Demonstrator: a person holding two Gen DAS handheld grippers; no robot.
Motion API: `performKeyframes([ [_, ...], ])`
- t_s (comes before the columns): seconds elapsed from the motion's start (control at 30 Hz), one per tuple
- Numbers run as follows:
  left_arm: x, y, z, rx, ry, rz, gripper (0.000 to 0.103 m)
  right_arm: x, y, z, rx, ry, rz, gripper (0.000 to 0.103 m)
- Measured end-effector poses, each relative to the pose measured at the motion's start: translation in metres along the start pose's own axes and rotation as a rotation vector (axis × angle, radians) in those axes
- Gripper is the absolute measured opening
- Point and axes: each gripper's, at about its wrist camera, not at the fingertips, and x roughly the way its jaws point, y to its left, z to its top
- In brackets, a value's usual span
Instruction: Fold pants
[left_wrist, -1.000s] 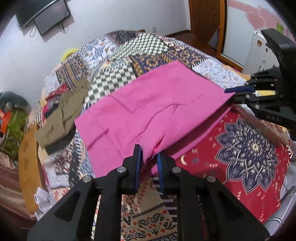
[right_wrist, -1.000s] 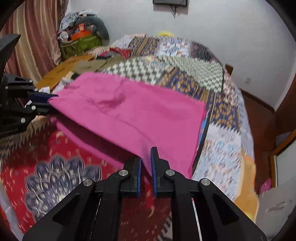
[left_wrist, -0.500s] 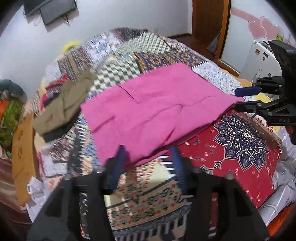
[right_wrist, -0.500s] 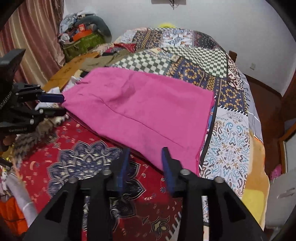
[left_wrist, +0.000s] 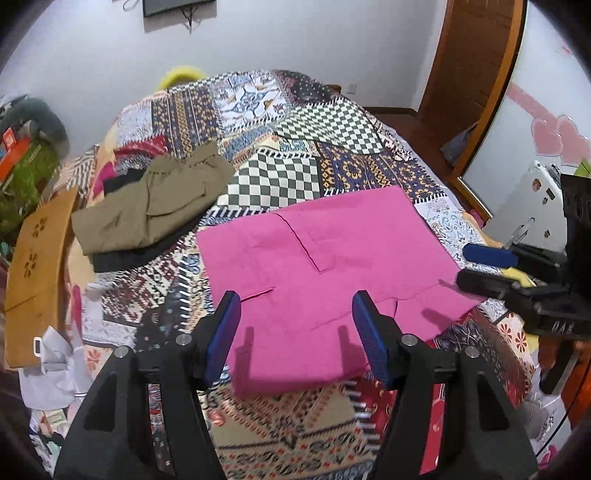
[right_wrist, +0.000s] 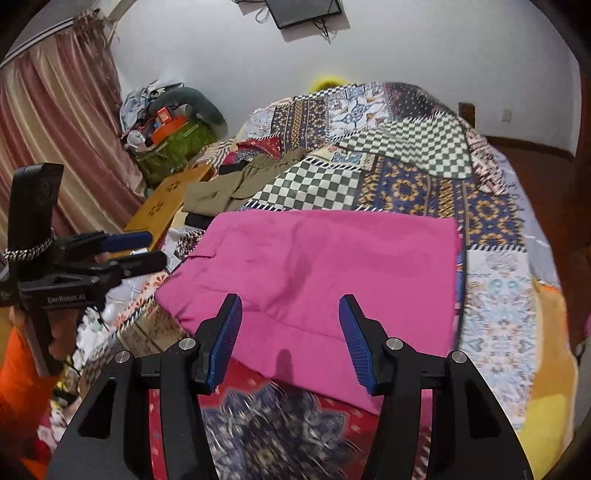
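The pink pants (left_wrist: 325, 273) lie folded into a flat rectangle on the patchwork bedspread (left_wrist: 280, 122); they also show in the right wrist view (right_wrist: 325, 280). My left gripper (left_wrist: 297, 325) is open and empty, just above the pants' near edge. My right gripper (right_wrist: 291, 332) is open and empty over the near edge on its side. Each gripper shows in the other's view: the right one (left_wrist: 484, 266) at the pants' right corner, the left one (right_wrist: 136, 251) at the left corner.
An olive garment (left_wrist: 155, 203) on dark clothing lies at the bed's left side (right_wrist: 236, 184). An orange board (left_wrist: 37, 258) leans at the left edge. A cluttered green bag (right_wrist: 173, 147) and a curtain (right_wrist: 55, 147) stand beyond. A mirrored wardrobe door (left_wrist: 524, 129) is on the right.
Both grippers were shut on the pants' near edge, then let go and opened wide. The pants dropped flat onto the bed. Both grippers pulled back and rose slightly.
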Motion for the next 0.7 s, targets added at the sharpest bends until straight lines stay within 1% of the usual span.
performKeyframes([
  [0.1,0.020,-0.003,-0.005,-0.009,0.049,-0.019,0.062,0.020,0.001,-0.003,0.018,0.043,0.000,0.051],
  [0.13,0.030,-0.004,-0.010,-0.005,0.077,-0.016,0.062,0.025,-0.001,-0.004,0.022,0.061,-0.001,0.051],
  [0.23,0.052,-0.002,-0.027,0.019,0.131,0.031,0.064,0.044,-0.003,-0.016,0.017,0.139,-0.014,0.051],
  [0.3,0.050,0.004,-0.033,0.023,0.098,0.035,0.073,0.052,-0.006,-0.027,0.004,0.176,-0.030,0.051],
  [0.37,0.047,0.012,-0.036,0.011,0.097,0.055,0.074,0.045,-0.007,-0.033,-0.016,0.148,-0.033,0.051],
  [0.43,0.045,0.022,-0.041,-0.002,0.104,0.049,0.075,0.038,-0.011,-0.036,-0.023,0.142,-0.050,0.051],
  [0.47,0.045,0.025,-0.042,-0.009,0.108,0.043,0.077,0.035,-0.014,-0.037,-0.018,0.141,-0.056,0.051],
  [0.53,0.041,0.031,-0.047,-0.025,0.104,0.032,0.077,0.029,-0.022,-0.041,0.002,0.140,-0.069,0.051],
  [0.7,0.031,0.035,-0.053,-0.028,0.085,0.049,0.078,0.014,-0.047,-0.053,0.084,0.136,-0.100,0.051],
])
